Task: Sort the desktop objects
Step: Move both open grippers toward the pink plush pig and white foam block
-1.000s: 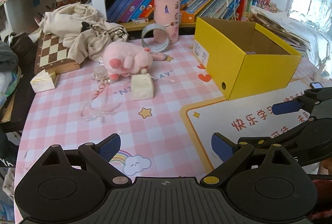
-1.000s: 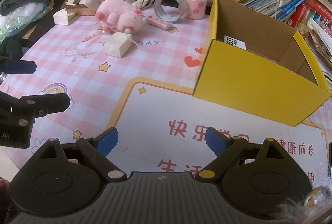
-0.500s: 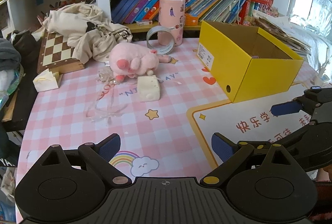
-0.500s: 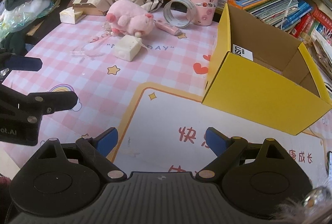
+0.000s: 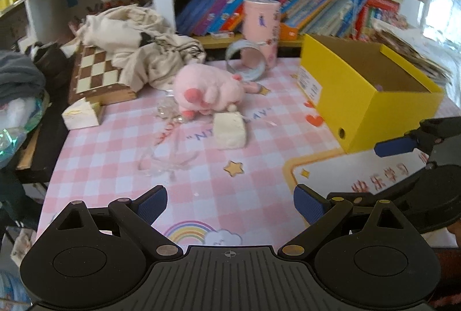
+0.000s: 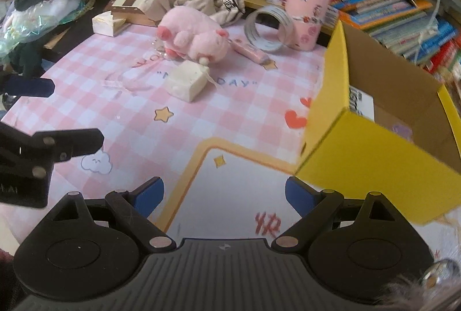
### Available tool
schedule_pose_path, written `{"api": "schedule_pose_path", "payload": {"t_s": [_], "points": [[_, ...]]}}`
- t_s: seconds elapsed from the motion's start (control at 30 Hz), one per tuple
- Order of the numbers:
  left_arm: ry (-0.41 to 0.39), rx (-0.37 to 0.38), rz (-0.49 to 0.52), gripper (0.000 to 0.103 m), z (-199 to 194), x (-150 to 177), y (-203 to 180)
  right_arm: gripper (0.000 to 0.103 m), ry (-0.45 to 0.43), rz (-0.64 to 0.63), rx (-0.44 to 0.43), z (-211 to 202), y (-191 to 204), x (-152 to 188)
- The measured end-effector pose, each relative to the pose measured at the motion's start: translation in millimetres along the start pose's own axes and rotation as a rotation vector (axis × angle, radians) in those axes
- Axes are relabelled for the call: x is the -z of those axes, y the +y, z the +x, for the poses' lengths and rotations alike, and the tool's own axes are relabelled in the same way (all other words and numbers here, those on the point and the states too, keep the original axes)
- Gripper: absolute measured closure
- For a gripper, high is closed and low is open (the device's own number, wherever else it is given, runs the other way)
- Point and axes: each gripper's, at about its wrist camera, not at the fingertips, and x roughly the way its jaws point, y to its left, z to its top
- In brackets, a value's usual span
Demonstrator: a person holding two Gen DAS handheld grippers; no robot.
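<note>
Both claws hang above the near part of the worktop [image 5: 95, 167] with nothing between their pads. The left claw [image 5: 230, 200] is spread wide; the right claw [image 6: 224, 193] is likewise spread wide.

Loose items lie ahead of both claws. The cream block [image 6: 187, 82] sits ahead and slightly left of the right claw, and ahead, close to centre, of the left claw [image 5: 230, 131]. Its long axis runs roughly across the left claw's line of approach. The pink plush pig [image 5: 209, 90] lies just beyond the block and appears to touch it, though the contact is hard to confirm. A clear plastic piece [image 5: 167, 158] lies ahead-left of the left claw, nearer than the block.

The yellow box [image 6: 368, 149], open at the top, stands ahead-right of the right claw.

Judgement: the left claw is better aligned with the block; the right claw is nearer the box
</note>
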Motion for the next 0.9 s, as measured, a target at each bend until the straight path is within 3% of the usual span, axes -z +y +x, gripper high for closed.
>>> {"api": "schedule_pose_path", "payload": {"t_s": [0.23,0.6,0.8,0.9], "points": [[-0.019,0.008,-0.02,0.007,13.2,-10.3,3.9,0.011,-0.025,0.016,0.002,12.6,-9.7,-20.8],[-0.041,-0.038,-0.06,0.007,39.8,-30.7,21.6,0.012,-0.087,0.104,-0.011,31.0,-24.1,-58.3],[-0.03,-0.027,-0.072,0.007,61.7,-38.2,25.6,0.017,-0.097,0.132,-0.001,44.4,-32.0,-74.6],[-0.037,-0.06,-0.07,0.008,72.5,-41.4,24.9,0.017,-0.102,0.145,-0.004,50.8,-36.6,-83.7]]}}
